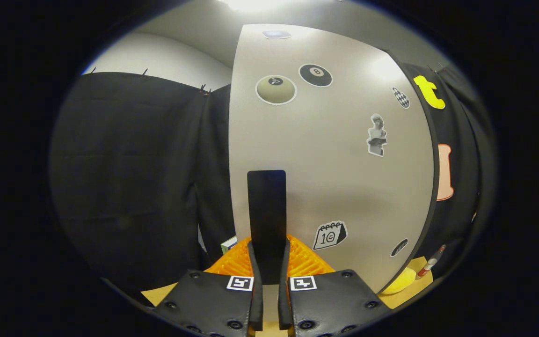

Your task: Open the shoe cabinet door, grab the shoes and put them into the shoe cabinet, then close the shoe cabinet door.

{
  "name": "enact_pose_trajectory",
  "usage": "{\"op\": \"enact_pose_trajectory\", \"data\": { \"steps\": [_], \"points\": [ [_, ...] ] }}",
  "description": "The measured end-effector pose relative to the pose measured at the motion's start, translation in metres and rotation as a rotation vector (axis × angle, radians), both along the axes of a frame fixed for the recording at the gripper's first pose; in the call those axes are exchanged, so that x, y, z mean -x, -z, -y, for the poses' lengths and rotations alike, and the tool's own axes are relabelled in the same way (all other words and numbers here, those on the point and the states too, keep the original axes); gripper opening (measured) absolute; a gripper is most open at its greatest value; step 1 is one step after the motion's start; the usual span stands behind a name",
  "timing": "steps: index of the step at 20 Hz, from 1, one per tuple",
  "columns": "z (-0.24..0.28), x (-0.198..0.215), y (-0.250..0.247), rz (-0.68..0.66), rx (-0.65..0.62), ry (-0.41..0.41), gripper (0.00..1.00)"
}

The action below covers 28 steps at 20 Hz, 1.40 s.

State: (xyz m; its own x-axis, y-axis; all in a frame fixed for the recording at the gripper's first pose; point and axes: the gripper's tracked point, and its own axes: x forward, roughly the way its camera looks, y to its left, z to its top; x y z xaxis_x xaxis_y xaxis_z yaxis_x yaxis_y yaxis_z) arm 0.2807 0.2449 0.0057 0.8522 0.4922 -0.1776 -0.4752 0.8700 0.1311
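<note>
The claw (269, 262) is pinching the handle (266, 210), a dark upright bar on the cabinet door (335, 154); both fingers (256, 276) press its lower end from either side. The handle's long axis runs straight up from the fingers. The pale, stickered door stands directly ahead, its free edge left of the handle beside the black cloth. An orange ribbed thing (304, 262), perhaps the shoes, shows beyond the fingers on the worktop (162, 294).

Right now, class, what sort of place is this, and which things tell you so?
Probably a staged recording booth, not a home: black cloth walls it in, a sticker-covered cabinet door stands close ahead, and the gripper is shut on its black handle.
</note>
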Motion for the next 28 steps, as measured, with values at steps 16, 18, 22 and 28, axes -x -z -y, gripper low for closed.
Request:
{"op": "enact_pose_trajectory", "data": {
  "steps": [16,18,22,28],
  "points": [
    [0.047,0.032,-0.005,-0.025,-0.006,0.016,0.14],
    [0.054,0.034,-0.005,-0.023,0.003,0.028,0.14],
    [0.066,0.040,-0.006,-0.031,-0.006,0.052,0.14],
    [0.082,0.044,-0.006,-0.023,-0.012,0.065,0.14]
  ]
}}
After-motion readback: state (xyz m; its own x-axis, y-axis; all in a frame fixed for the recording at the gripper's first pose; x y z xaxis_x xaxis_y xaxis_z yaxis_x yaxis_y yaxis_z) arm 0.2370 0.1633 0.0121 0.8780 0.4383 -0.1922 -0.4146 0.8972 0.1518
